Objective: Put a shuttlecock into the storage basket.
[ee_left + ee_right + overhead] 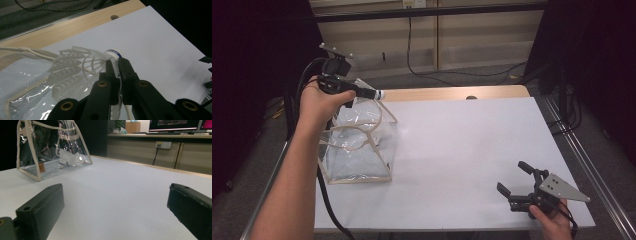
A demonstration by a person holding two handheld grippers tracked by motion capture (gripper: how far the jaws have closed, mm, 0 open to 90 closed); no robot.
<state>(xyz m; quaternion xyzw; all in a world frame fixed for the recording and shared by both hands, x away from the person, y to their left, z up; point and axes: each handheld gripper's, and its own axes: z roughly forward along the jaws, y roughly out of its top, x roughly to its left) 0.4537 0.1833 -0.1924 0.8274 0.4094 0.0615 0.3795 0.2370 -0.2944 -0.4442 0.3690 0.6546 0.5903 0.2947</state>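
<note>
A white shuttlecock (pixel 75 67) with a blue-banded cork (pixel 113 53) hangs over the open top of a clear plastic bag (pixel 357 150) with beige trim. My left gripper (pixel 116 62) is shut on its skirt just behind the cork. In the high view that gripper (pixel 362 92) is held up at the table's far left, with the cork (pixel 379 93) pointing right. Another white shuttlecock (pixel 67 158) lies inside the bag (pixel 50 150). My right gripper (pixel 512 176) rests low at the near right, jaws wide open and nothing between them (pixel 114 190).
The white table top (pixel 462 145) stretches between the bag and the right gripper. A wooden strip (pixel 452 93) with a small hole runs along the far edge. Cables lie on the floor behind, and a metal rail (pixel 584 165) borders the table's right side.
</note>
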